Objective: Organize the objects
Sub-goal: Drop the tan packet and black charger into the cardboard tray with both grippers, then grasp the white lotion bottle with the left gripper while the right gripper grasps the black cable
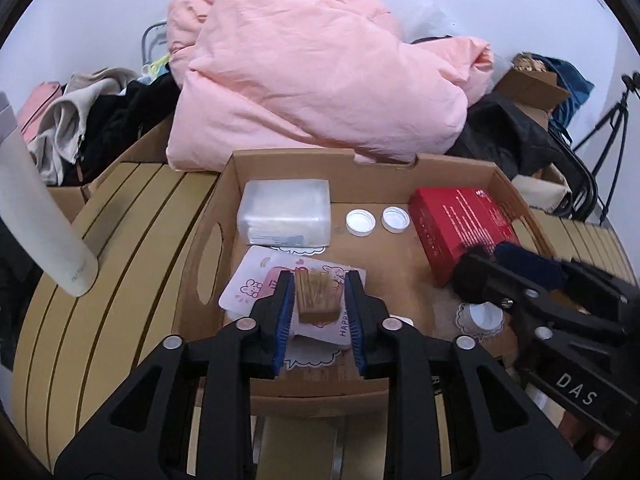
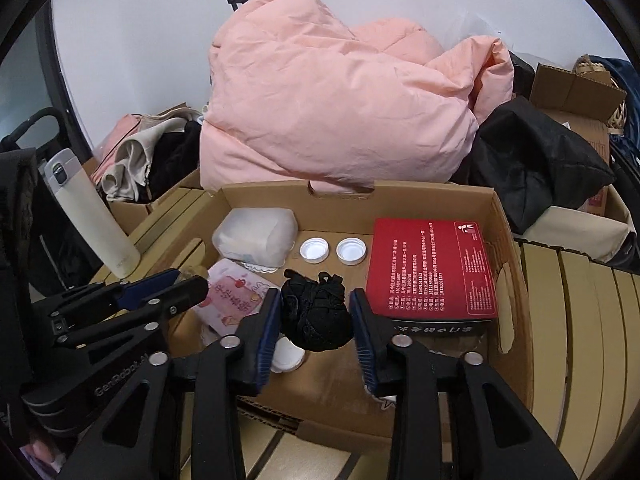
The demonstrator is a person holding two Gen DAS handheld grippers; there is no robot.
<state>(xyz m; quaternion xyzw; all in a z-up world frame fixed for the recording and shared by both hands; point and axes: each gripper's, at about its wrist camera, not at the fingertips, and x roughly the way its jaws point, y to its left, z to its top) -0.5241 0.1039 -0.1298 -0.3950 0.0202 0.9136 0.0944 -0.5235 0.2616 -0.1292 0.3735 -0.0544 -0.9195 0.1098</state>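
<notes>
Left gripper [image 1: 318,300] reaches in over the near wall of the cardboard box [image 1: 360,164], fingers pointing toward the far wall, jaws narrow around a small brown wooden block [image 1: 316,294]; whether the pads touch it is unclear. The block's long axis runs along the fingers, near to far, over a pink cartoon card [image 1: 248,290] at the near-left of the box floor. Right gripper [image 2: 314,316] comes in beside it, also pointing at the far wall, jaws part-open around a black fabric bundle [image 2: 316,314] that fills the gap; a white round lid [image 2: 286,356] sits under its left finger. The red box [image 2: 434,270] lies flat just right of the bundle, long axis near to far, close to the right wall. Bare floor between bundle and two white bottle caps [image 2: 334,251]. A clear plastic pack [image 2: 256,236] is in the far-left corner. Pink duvet [image 2: 340,108] is heaped past the far wall; a white thermos [image 2: 94,220] stands outside, left.
</notes>
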